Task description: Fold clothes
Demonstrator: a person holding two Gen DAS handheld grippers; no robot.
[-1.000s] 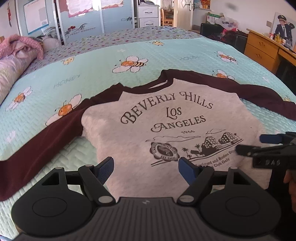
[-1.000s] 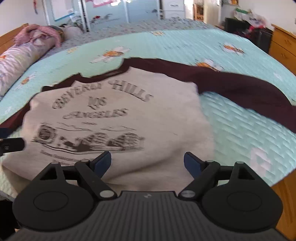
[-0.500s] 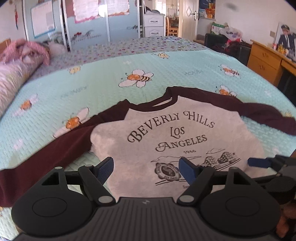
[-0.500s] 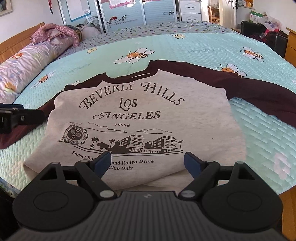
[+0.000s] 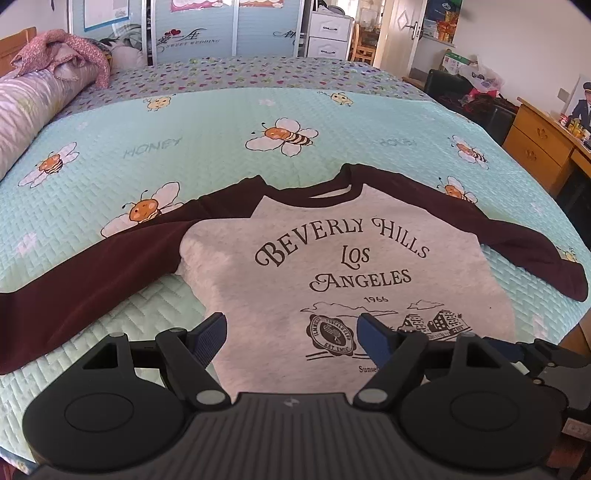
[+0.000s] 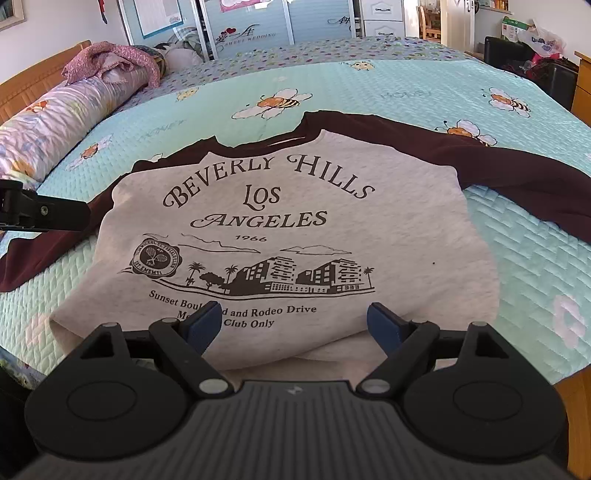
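Note:
A grey sweatshirt (image 5: 332, 266) (image 6: 295, 206) with dark maroon sleeves and "Beverly Hills Los Angeles" print lies face up on the bed, sleeves spread to both sides. Its hem hangs at the near bed edge. My left gripper (image 5: 293, 334) hovers open above the shirt's lower left part, nothing between its blue pads. My right gripper (image 6: 293, 323) stands open over the hem, also empty. The right gripper's fingers (image 5: 517, 345) show at the lower right of the left wrist view. The left gripper's finger (image 6: 44, 212) pokes in at the left edge of the right wrist view.
The bed has a mint bee-print quilt (image 5: 184, 147) (image 6: 517, 258). A long purple bolster (image 6: 55, 122) and a pink garment (image 6: 110, 59) lie at the far left by the headboard. A wooden dresser (image 5: 535, 147) stands to the right. Wardrobe doors (image 5: 192, 29) are behind.
The left wrist view has pulled back and up, so more of the shirt and its left sleeve shows. The right wrist view has sharpened and shifted left onto the print. Both grippers stay open.

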